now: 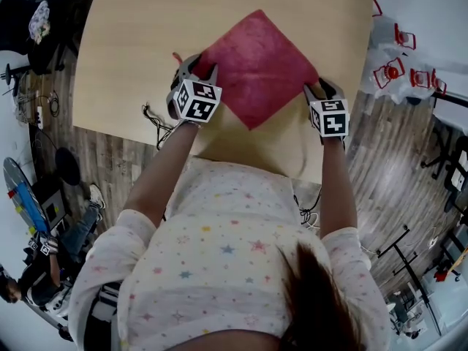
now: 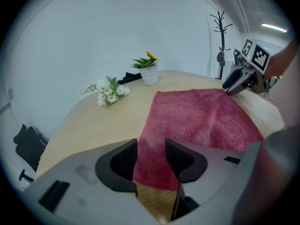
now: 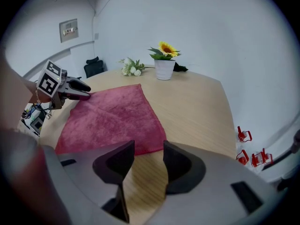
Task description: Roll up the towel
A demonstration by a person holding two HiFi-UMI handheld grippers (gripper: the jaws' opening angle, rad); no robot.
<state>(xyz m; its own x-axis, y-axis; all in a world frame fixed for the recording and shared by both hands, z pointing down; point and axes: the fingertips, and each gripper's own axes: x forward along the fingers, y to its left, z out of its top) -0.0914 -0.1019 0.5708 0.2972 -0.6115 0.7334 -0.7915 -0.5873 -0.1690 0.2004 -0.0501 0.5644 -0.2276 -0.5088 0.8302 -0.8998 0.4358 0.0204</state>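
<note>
Head view: the towel [image 1: 256, 68] is spread as a diamond at the upper centre of the worktop [image 1: 124, 57]. The left gripper [image 1: 197, 68] is held open with the towel's left corner lying unclamped between its jaws. The right gripper [image 1: 320, 90] is held open and empty beside the right corner.

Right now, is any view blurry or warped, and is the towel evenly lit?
Head view: fisheye warps the borders; the towel is sharp, evenly lit, no glare. Left gripper view: dark vignette in the corners, table edge bowed. Right gripper view: same vignette, sunflower pot reasonably crisp.
</note>
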